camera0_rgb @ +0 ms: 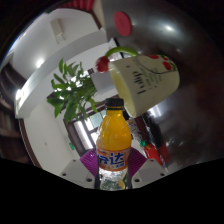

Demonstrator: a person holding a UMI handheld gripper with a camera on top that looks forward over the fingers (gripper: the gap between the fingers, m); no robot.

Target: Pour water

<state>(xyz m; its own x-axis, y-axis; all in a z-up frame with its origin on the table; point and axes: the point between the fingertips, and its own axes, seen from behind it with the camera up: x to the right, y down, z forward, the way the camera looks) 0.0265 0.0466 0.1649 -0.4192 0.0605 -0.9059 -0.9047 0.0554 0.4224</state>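
Note:
An orange soda bottle (112, 140) with a yellow cap and a blue label stands upright between my fingers. My gripper (112, 166) is shut on the bottle, with the purple pads (88, 160) pressing its lower part from both sides. The bottle appears lifted and the whole scene looks tilted. Just beyond the bottle's cap is a cream paper cup (143, 77) with red printed figures, lying tilted with its rim toward the bottle's top.
A green leafy plant (72, 92) stands to the left behind the bottle. Red and white small objects (150, 148) lie to the right of the bottle. A pale wall and ceiling fill the background, with a pink round thing (122, 22) high up.

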